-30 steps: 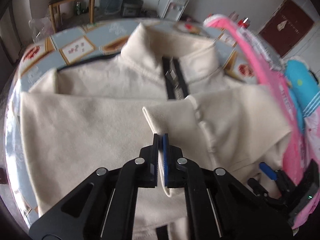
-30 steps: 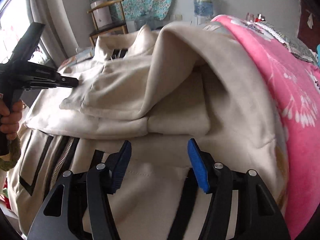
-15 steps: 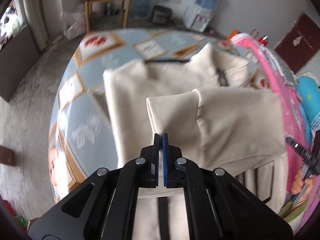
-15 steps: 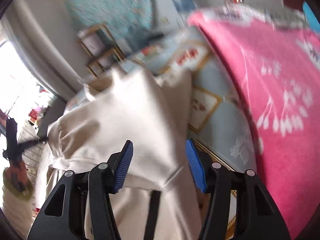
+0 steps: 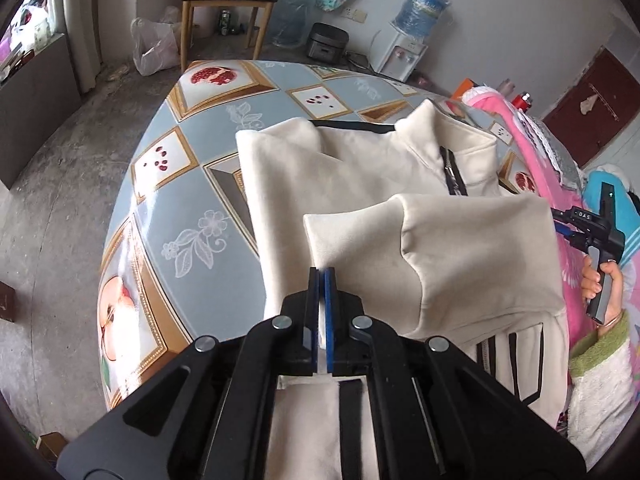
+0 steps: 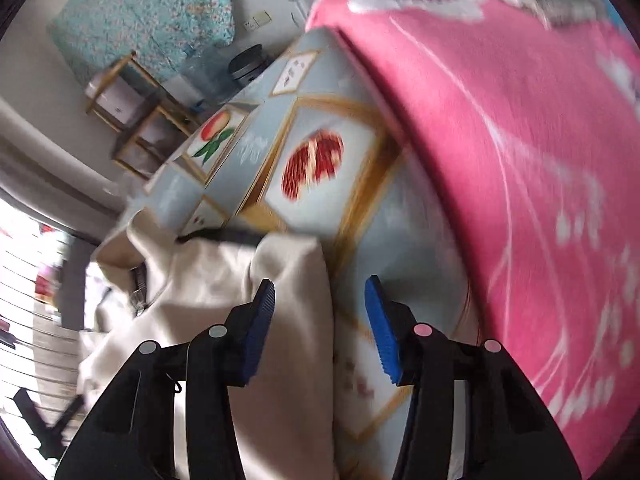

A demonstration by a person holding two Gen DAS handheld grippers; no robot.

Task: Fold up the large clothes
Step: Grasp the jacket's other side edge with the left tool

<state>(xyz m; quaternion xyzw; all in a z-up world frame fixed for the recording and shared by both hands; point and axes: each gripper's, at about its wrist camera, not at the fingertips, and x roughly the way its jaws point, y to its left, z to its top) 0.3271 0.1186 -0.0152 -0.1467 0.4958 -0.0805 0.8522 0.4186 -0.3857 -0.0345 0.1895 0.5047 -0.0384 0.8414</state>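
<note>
A cream zip jacket (image 5: 360,184) with black trim lies on the patterned table (image 5: 180,208), collar at the far end. One sleeve (image 5: 460,248) is folded across its front. My left gripper (image 5: 321,280) is shut on the cuff end of that sleeve, low over the jacket. My right gripper (image 6: 320,312) is open and empty, beside the jacket's right edge (image 6: 280,280), above the tablecloth (image 6: 360,208). In the left wrist view the right gripper's handle (image 5: 596,232) shows at the right, held by a hand.
A pink blanket (image 6: 520,140) lies along the table's right side. A wooden chair (image 5: 228,4), a plastic bag (image 5: 154,46), a rice cooker (image 5: 326,42) and a water dispenser (image 5: 404,52) stand on the floor beyond the table. Wooden shelves (image 6: 132,120) stand by the wall.
My left gripper has pulled back and leftward with the sleeve cuff still pinched, so more table shows. My right gripper has swung right off the jacket toward the table and pink blanket, still open.
</note>
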